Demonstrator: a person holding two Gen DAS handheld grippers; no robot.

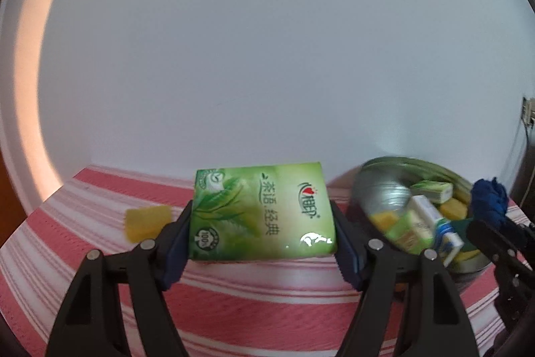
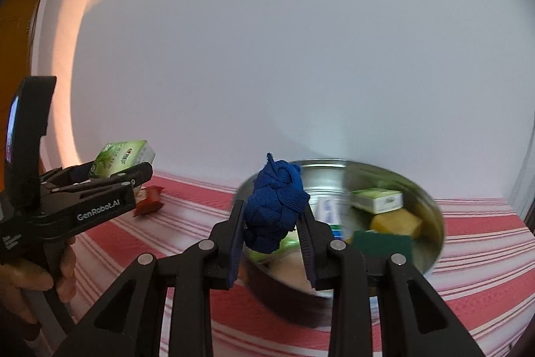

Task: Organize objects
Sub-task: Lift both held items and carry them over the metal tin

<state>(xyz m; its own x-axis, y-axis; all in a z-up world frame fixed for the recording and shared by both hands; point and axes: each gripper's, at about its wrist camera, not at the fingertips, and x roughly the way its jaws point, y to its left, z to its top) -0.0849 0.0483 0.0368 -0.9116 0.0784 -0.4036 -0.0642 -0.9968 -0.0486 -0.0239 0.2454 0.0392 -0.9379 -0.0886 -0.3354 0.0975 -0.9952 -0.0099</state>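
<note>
My left gripper [image 1: 262, 223] is shut on a green tissue pack [image 1: 260, 209] and holds it above the red-and-white striped cloth [image 1: 234, 296]. The pack and left gripper also show in the right wrist view [image 2: 120, 156] at the left. My right gripper [image 2: 272, 223] is shut on a knotted blue cloth bundle [image 2: 274, 206], just above the near rim of a metal bowl [image 2: 431, 223]. The bowl [image 1: 378, 189] holds small green boxes [image 2: 378, 199], yellow sponges [image 2: 396, 221] and a dark green pad [image 2: 383, 241].
A yellow sponge piece [image 1: 147, 221] lies on the cloth at the left. A red snack wrapper [image 2: 148, 199] lies on the cloth behind the left gripper. A plain white wall stands behind the table.
</note>
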